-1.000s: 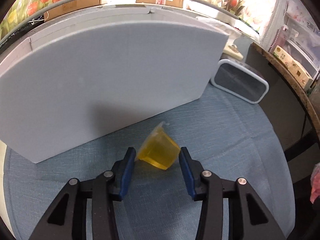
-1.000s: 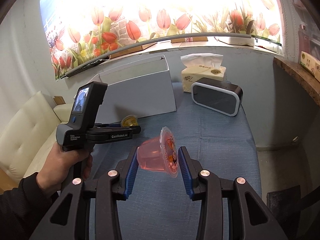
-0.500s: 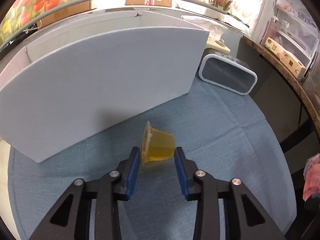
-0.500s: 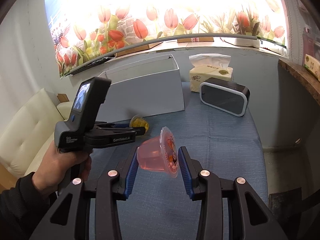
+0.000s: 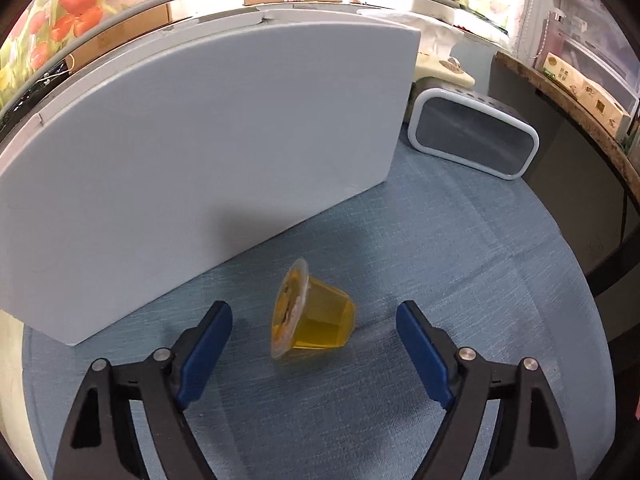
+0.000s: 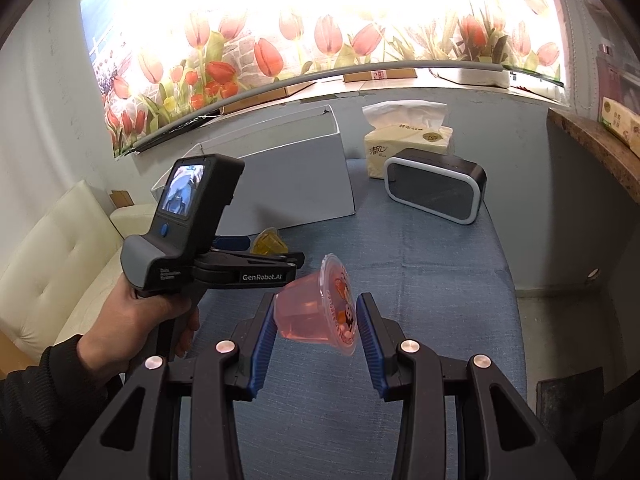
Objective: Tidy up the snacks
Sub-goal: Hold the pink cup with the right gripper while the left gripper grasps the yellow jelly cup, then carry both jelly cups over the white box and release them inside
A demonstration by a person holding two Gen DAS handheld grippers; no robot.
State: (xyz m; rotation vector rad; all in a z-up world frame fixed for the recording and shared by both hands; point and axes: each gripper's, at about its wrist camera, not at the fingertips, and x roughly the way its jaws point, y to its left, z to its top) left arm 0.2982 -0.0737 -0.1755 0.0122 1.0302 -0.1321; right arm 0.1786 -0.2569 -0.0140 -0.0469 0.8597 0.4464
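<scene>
The left gripper [image 5: 314, 338] has its 2 blue fingers [image 5: 206, 350] spread wide, with the yellow jelly cup [image 5: 312, 320] lying on its side on the blue cloth [image 5: 460, 248] between them, touching neither pad. The right gripper [image 6: 316, 338] is closed on the pink jelly cup [image 6: 316, 310], base against the left pad, foil lid against the right pad, held clear of the cloth.

To do this step well, I judge the left fingers should come in level around the yellow cup's body, not its thin lid rim, since a tipped cup will likely roll or pivot under an uneven squeeze. The pink cup looks held end to end, so a gentle grip should keep the lid from buckling.

Beyond the fingertips stands the white box [image 5: 200, 140], probably where the snacks go. Its inside is hidden from the left wrist view, and the right wrist view shows only its open rim. Farther right sit the speaker [image 6: 436, 190] and the tissue pack [image 6: 404, 140], partly behind it. The left device hides part of the yellow cup in the right wrist view
</scene>
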